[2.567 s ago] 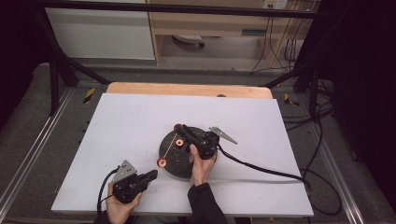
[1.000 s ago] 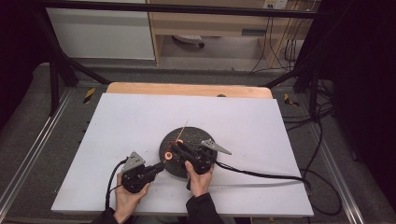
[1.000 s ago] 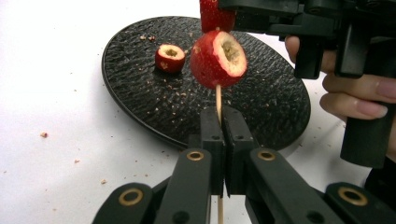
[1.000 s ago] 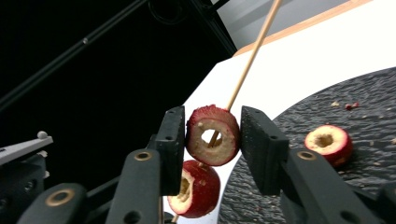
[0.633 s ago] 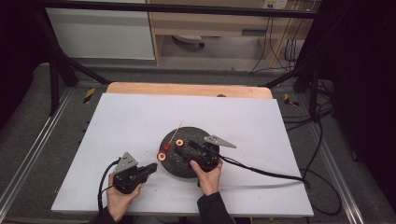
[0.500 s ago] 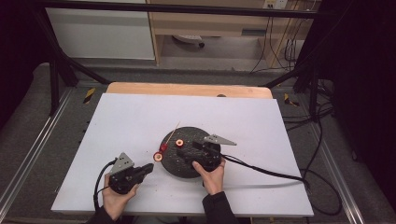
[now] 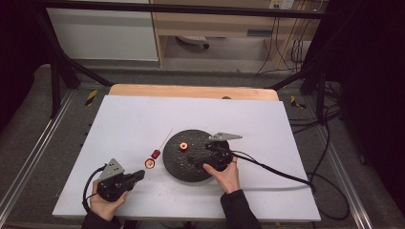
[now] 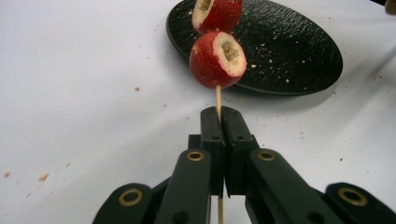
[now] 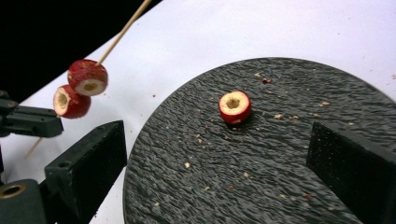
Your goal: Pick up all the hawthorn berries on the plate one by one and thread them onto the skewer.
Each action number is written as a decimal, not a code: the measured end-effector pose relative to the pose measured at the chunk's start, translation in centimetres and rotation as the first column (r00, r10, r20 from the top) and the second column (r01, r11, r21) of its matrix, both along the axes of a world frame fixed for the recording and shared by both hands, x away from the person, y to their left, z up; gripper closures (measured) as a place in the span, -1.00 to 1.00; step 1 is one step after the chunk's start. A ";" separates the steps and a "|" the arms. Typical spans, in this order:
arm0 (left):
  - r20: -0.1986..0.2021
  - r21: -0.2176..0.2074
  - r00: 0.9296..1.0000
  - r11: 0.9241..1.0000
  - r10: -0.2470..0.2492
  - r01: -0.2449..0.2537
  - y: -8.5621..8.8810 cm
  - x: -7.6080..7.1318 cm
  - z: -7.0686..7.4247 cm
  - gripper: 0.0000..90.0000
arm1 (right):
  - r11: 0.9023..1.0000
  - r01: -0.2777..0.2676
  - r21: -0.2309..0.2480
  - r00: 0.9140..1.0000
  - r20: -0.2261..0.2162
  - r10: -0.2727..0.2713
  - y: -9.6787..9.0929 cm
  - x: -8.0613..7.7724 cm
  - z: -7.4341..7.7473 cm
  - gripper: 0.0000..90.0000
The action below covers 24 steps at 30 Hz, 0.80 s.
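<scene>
My left gripper [image 7: 141, 174] sits at the front left of the white table, shut on the lower end of a thin wooden skewer [image 8: 218, 99]. Two red hollowed fruits [image 8: 218, 59] are threaded on the skewer just beyond the jaws, and its point slants toward the back. A black round plate [image 7: 191, 167] lies mid-table with one loose red fruit [image 9: 235, 107] on it. My right gripper [image 9: 219, 144] hovers over the plate's right half. Its jaws have just been opening and stand wide, with nothing between them; the loose fruit lies ahead of them.
White sheet [image 7: 143, 119] covers the table, with a wooden edge [image 7: 191, 90] at the back. The right gripper's cable [image 7: 277, 171] trails across the right side of the table. Crumbs dot the plate. Metal rails run along both table sides.
The left gripper has drawn back to the left, away from the plate, with the skewer. The right gripper has opened and pulled back to the right, leaving one fruit on the plate.
</scene>
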<state>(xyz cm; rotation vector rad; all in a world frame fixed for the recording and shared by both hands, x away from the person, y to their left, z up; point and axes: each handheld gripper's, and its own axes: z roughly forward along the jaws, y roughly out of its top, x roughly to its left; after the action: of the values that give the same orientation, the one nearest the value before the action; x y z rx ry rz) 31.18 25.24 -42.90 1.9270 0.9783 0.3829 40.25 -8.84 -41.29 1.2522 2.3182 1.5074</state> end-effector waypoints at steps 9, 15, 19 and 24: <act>-0.019 -0.007 1.000 1.000 0.024 -0.024 2.1 -0.3 -0.5 0.96 | 0.988 -0.058 -0.144 0.998 -0.031 0.054 0.4 1.2 1.5 -0.89; -0.016 0.011 1.000 1.000 0.013 -0.013 2.0 -0.3 -0.6 0.96 | 0.970 -0.079 -0.229 0.996 -0.053 0.069 1.3 2.2 1.9 -0.89; -0.013 0.010 1.000 1.000 0.013 -0.013 1.8 -0.3 -0.6 0.96 | 0.957 -0.098 -0.272 0.995 -0.062 0.084 1.8 2.8 2.2 -0.89; -0.018 0.013 1.000 1.000 0.015 -0.015 1.8 -0.1 -0.7 0.96 | 0.945 -0.106 -0.310 0.994 -0.070 0.089 2.5 3.7 2.4 -0.86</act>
<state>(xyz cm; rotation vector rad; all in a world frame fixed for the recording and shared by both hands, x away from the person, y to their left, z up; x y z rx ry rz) 31.04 27.00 -43.55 1.9384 1.0043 0.3820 43.92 -6.37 -38.94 1.1225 2.5611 1.0797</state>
